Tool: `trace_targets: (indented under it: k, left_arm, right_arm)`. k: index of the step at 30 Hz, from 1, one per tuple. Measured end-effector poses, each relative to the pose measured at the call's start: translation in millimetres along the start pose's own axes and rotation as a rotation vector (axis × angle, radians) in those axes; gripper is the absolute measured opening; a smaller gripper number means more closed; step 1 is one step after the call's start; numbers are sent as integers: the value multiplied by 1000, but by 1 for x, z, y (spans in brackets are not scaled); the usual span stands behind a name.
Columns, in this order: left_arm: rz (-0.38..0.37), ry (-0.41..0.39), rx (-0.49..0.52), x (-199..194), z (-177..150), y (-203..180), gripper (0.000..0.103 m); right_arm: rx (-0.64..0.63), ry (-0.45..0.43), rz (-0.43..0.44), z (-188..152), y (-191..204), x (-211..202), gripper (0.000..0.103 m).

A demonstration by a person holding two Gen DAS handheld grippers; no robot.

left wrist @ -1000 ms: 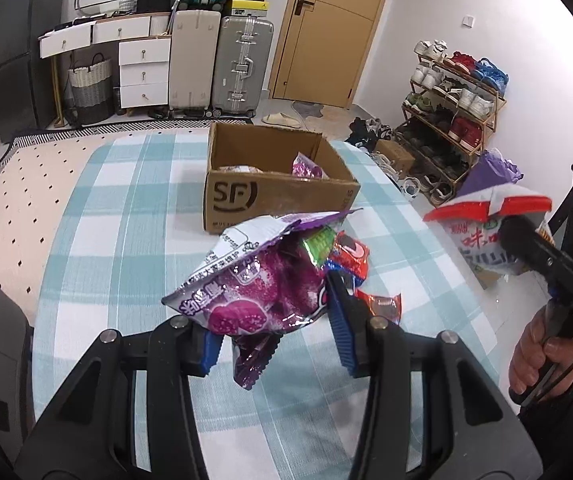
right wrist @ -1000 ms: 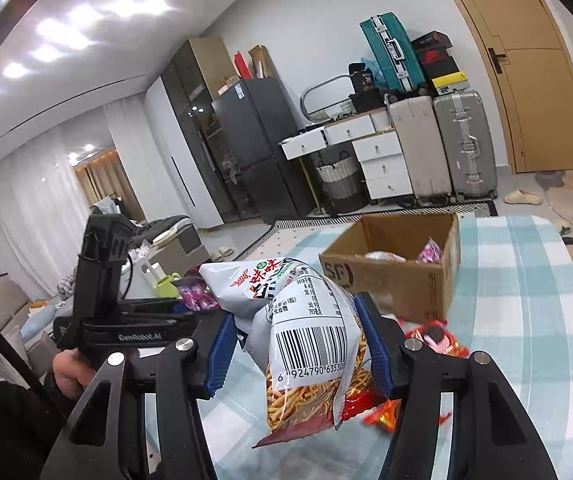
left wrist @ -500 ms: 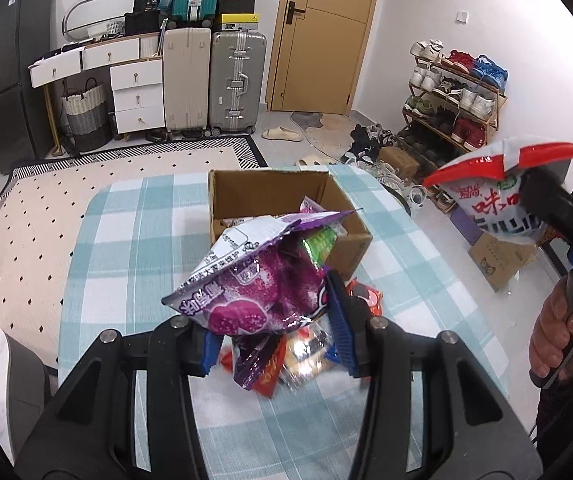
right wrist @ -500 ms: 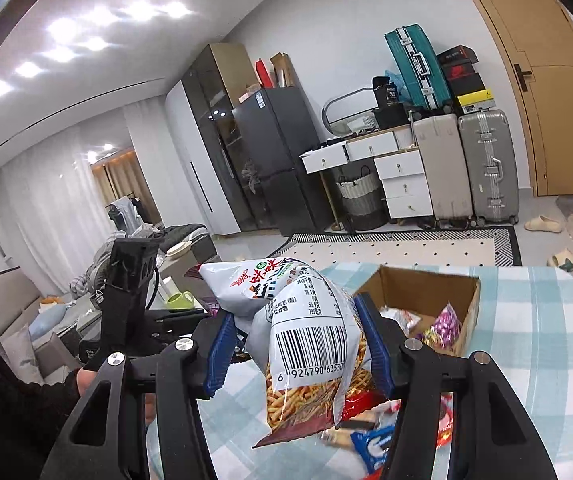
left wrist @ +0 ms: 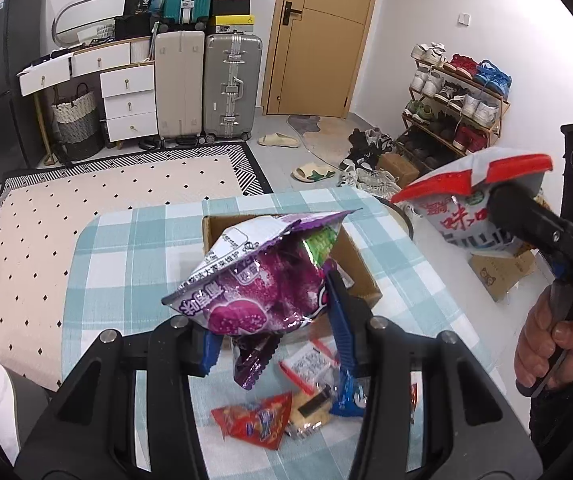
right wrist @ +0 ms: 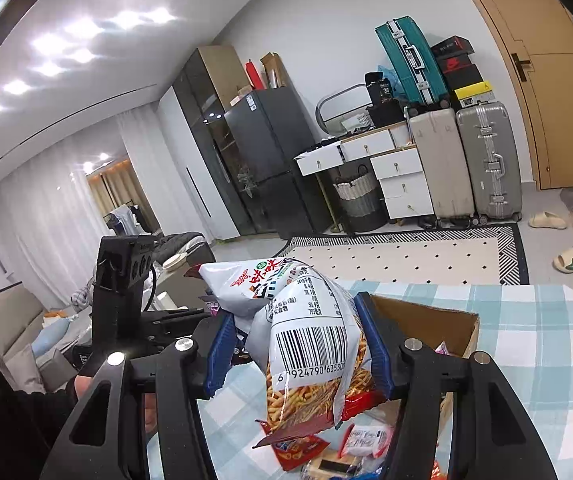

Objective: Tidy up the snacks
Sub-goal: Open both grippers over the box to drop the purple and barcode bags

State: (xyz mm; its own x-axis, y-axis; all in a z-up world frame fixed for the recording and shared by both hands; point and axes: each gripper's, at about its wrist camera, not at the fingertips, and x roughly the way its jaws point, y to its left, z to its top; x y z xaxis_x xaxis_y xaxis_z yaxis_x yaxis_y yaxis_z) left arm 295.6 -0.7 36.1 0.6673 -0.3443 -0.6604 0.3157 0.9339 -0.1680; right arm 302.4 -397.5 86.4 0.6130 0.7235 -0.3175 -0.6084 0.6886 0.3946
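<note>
My left gripper is shut on a purple snack bag, held in the air above the checked tablecloth. Behind the bag stands an open cardboard box with a few packets inside. My right gripper is shut on a white bag of snack sticks with a barcode and red ends. In the left wrist view that bag hangs at the right, higher than the box and off to its side. Several loose packets lie on the cloth below both grippers, in front of the box.
Past the table's far edge lies a dotted rug. Suitcases and white drawers line the back wall beside a wooden door. A shoe rack stands on the right. A person's hand grips the right handle.
Both grippers have risen and drawn back from the box with their bags still held. The box now looks lower and smaller, and the loose packets have come into view underneath.
</note>
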Motion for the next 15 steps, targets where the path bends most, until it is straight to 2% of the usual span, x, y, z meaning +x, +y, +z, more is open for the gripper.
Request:
trace_targets:
  k: [7, 15]
  left_arm:
    - [-7, 2, -7, 56, 48, 8, 43]
    - [-44, 108, -33, 136, 56, 18, 43]
  right_arm:
    - [44, 48, -36, 13, -45, 43, 57]
    - [83, 141, -61, -3, -92, 100, 57]
